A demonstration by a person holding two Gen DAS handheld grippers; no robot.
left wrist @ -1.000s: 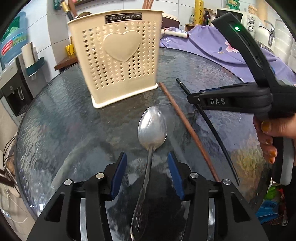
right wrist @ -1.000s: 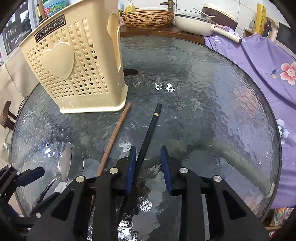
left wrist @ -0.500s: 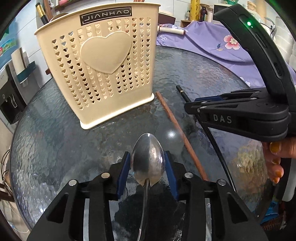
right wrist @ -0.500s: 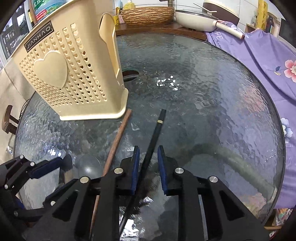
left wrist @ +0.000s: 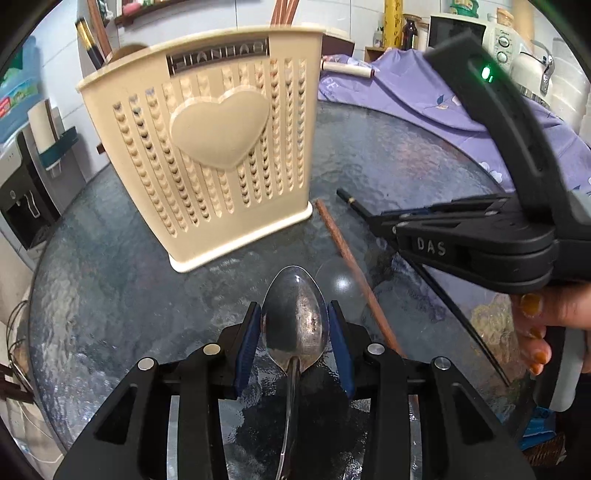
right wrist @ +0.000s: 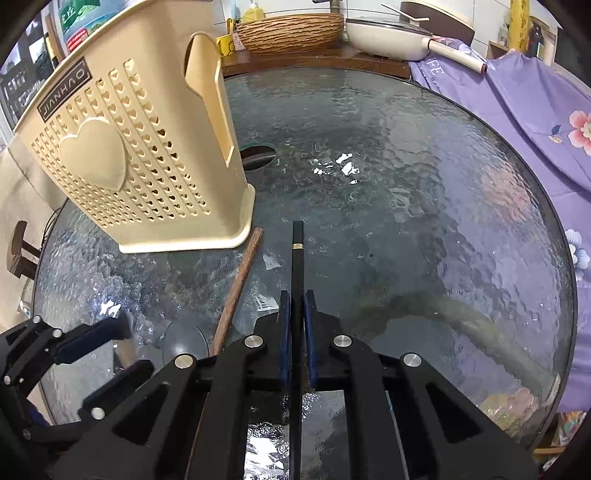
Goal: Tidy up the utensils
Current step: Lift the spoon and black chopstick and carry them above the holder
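Gripping: left gripper point(left wrist: 293, 334) clamps the spoon point(left wrist: 295, 325), right gripper point(right wrist: 295, 332) the black chopstick point(right wrist: 297, 258); next, lift toward the holder point(left wrist: 207, 155) at 11 o'clock.

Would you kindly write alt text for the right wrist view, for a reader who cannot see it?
The right gripper has its fingers shut on a black chopstick above a round glass table. A brown chopstick lies just left of it, near a cream heart-pattern utensil holder; the left gripper shows at lower left.

Purple floral cloth point(right wrist: 524, 110), woven basket point(right wrist: 290, 31), cream pan point(right wrist: 384, 38) beyond glass table point(right wrist: 424, 192)
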